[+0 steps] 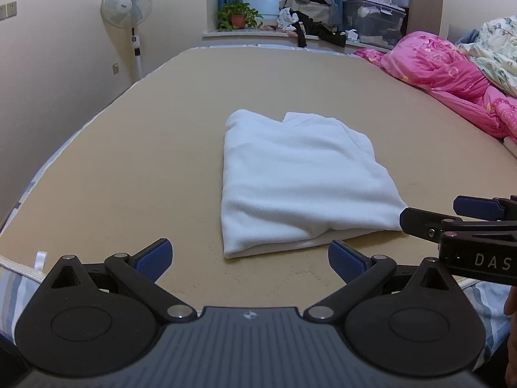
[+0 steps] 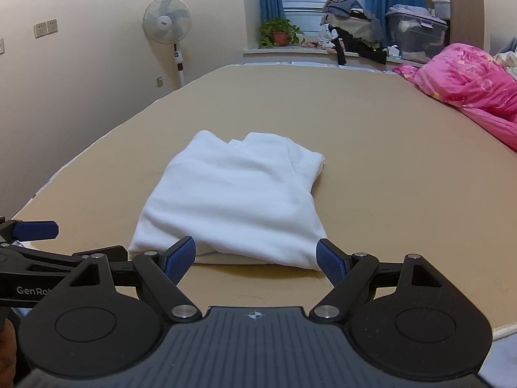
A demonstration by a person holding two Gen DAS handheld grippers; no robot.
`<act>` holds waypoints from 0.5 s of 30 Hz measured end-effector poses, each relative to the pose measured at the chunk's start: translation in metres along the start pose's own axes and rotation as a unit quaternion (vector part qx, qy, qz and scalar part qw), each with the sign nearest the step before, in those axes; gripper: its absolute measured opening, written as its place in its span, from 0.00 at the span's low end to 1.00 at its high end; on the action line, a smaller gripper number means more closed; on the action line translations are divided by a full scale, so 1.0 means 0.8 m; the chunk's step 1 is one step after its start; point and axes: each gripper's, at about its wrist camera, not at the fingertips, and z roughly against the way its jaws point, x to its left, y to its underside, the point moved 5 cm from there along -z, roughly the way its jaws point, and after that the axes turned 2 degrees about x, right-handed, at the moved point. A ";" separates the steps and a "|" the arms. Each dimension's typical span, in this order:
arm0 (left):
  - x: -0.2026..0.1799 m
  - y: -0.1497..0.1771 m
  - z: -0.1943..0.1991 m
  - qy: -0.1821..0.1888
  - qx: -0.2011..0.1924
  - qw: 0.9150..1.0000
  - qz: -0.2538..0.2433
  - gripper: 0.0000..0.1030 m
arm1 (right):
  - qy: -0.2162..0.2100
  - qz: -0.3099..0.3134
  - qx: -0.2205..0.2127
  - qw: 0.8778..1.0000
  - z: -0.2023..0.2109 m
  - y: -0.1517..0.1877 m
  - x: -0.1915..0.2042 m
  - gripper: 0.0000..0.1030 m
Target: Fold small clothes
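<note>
Bedroom, tan bed (image 1: 129,148); white folded garment (image 1: 300,177) centred. Both tongs (image 1: 250,260) (image 2: 257,260) released, empty. Pinch near hem corners evenly, fold away.

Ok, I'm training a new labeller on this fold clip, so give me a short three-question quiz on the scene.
1. True or false: the left gripper is shut on the white garment.
2. What lies along the bed's right side? A) pink quilt B) suitcase C) laptop
3. Fill in: by the wall left of the bed stands a ____.

Key: 1 false: both the left and right gripper are open and hold nothing. 2 A, the pink quilt. 3 fan.
</note>
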 end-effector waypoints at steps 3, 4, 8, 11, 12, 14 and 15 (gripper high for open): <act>-0.001 -0.001 -0.003 0.001 0.003 1.000 0.001 1.00 | -0.002 -0.003 0.000 1.000 0.001 0.000 -0.001 0.80; -0.002 -0.001 -0.003 0.001 0.002 1.000 0.001 1.00 | -0.002 -0.003 0.000 1.000 0.001 0.000 -0.002 0.80; -0.003 -0.001 -0.005 0.002 0.000 1.000 0.000 1.00 | -0.002 -0.003 -0.001 1.000 0.001 0.001 -0.003 0.80; -0.004 -0.001 -0.007 0.000 0.000 1.000 -0.001 1.00 | -0.003 -0.003 -0.001 1.000 0.002 0.001 -0.003 0.80; -0.004 0.000 -0.007 -0.001 0.001 1.000 -0.001 1.00 | -0.004 -0.002 -0.001 1.000 0.003 0.000 -0.002 0.80; -0.004 0.000 -0.007 -0.001 0.001 1.000 -0.001 1.00 | -0.004 -0.001 -0.002 1.000 0.003 0.000 0.000 0.80; -0.004 -0.001 -0.007 -0.001 0.001 1.000 -0.001 1.00 | -0.005 0.000 -0.002 1.000 0.003 0.000 0.000 0.80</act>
